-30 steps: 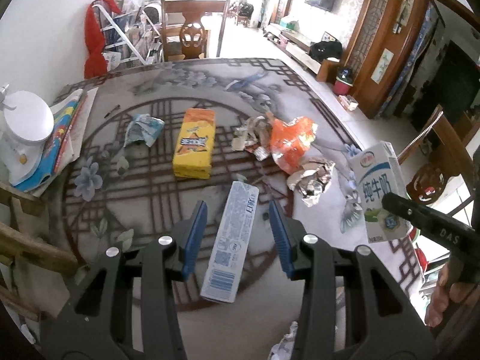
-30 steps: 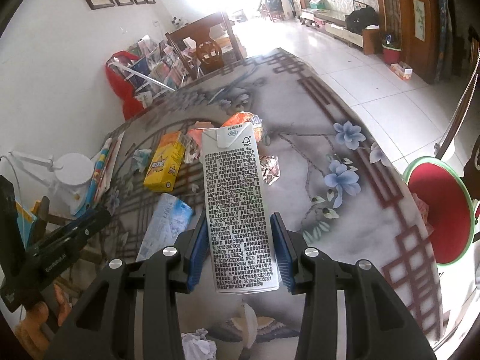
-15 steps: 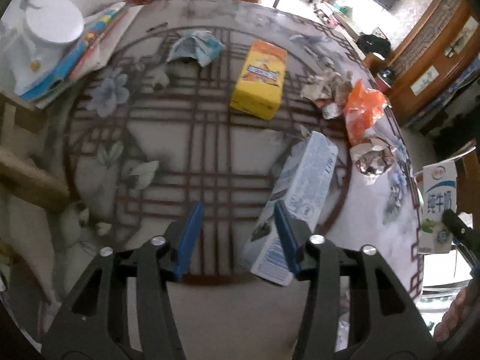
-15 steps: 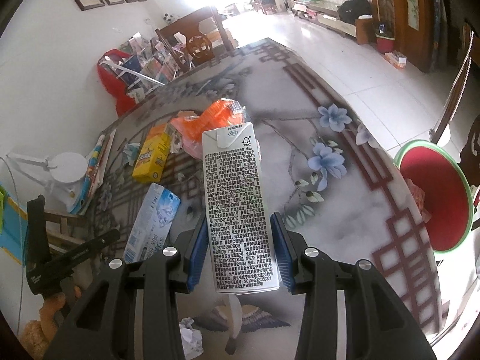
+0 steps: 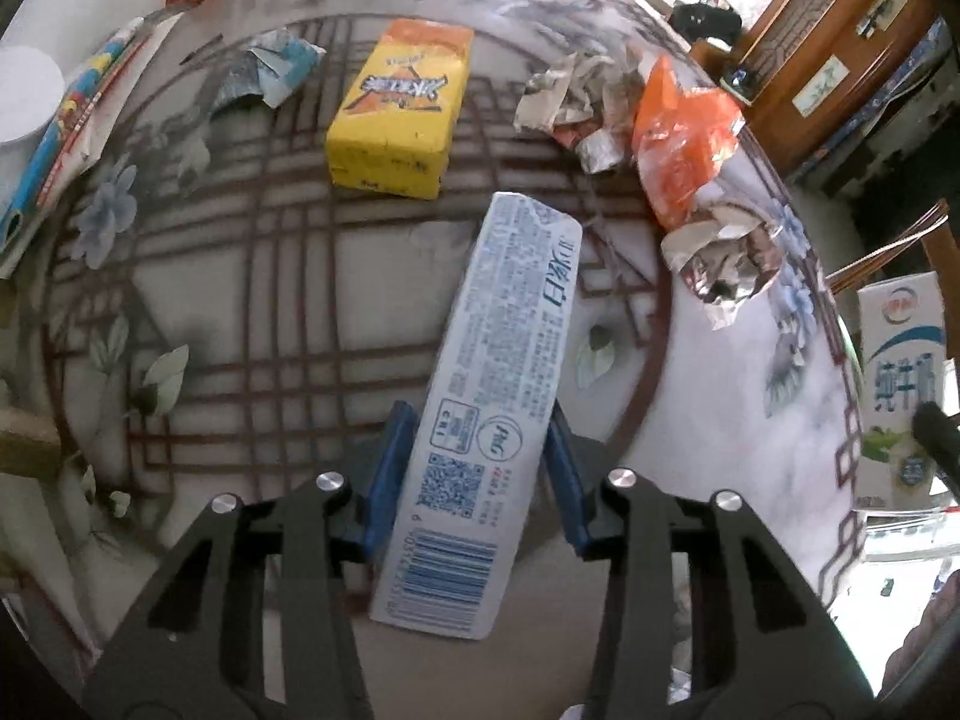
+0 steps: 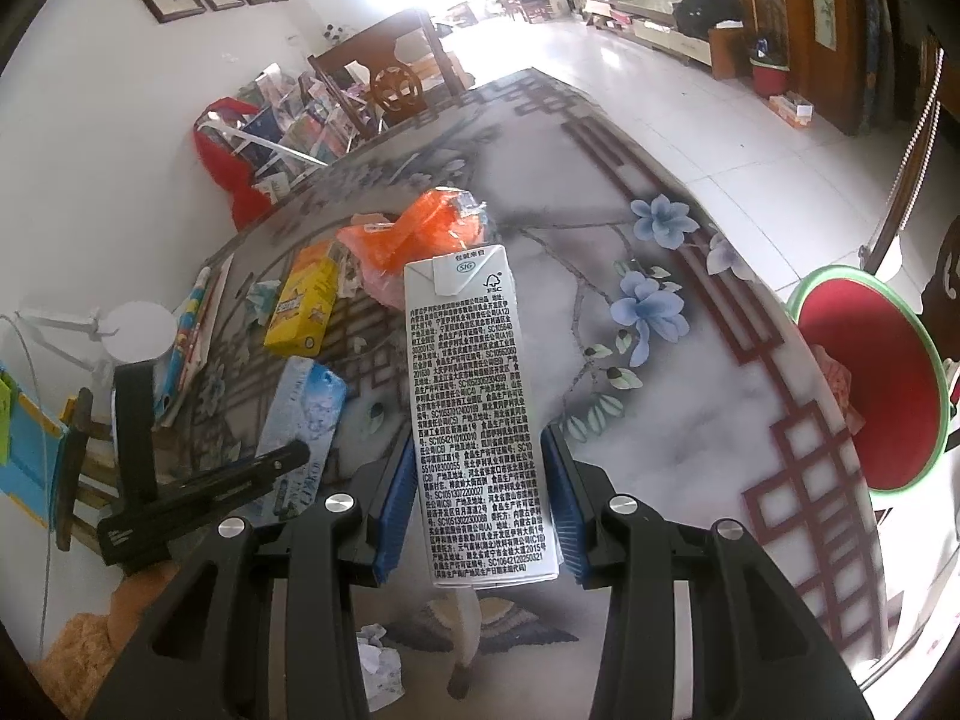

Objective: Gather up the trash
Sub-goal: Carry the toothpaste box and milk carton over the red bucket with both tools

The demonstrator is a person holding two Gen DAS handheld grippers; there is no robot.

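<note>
A long pale-blue toothpaste box (image 5: 504,372) lies on the patterned round table (image 5: 288,300). My left gripper (image 5: 478,420) points steeply down over its near end. The jaws are closing, and both blue pads touch the box's sides. In the right wrist view the same toothpaste box (image 6: 303,420) shows with one black left finger (image 6: 240,471) across it. My right gripper (image 6: 480,456) is shut on a white milk carton (image 6: 474,408) and holds it above the table. That milk carton (image 5: 900,360) also shows at the right edge of the left wrist view.
Loose on the table are a yellow box (image 5: 399,114), an orange bag (image 5: 684,144), a crumpled foil wrapper (image 5: 720,264), paper scraps (image 5: 570,96) and a blue wrapper (image 5: 270,69). A red basin with a green rim (image 6: 870,384) sits beyond the table's right edge. Books (image 5: 66,138) lie at the left.
My left gripper came down toward the table; its jaws widened beside the toothpaste box and now close on its sides. The right gripper kept still with the milk carton.
</note>
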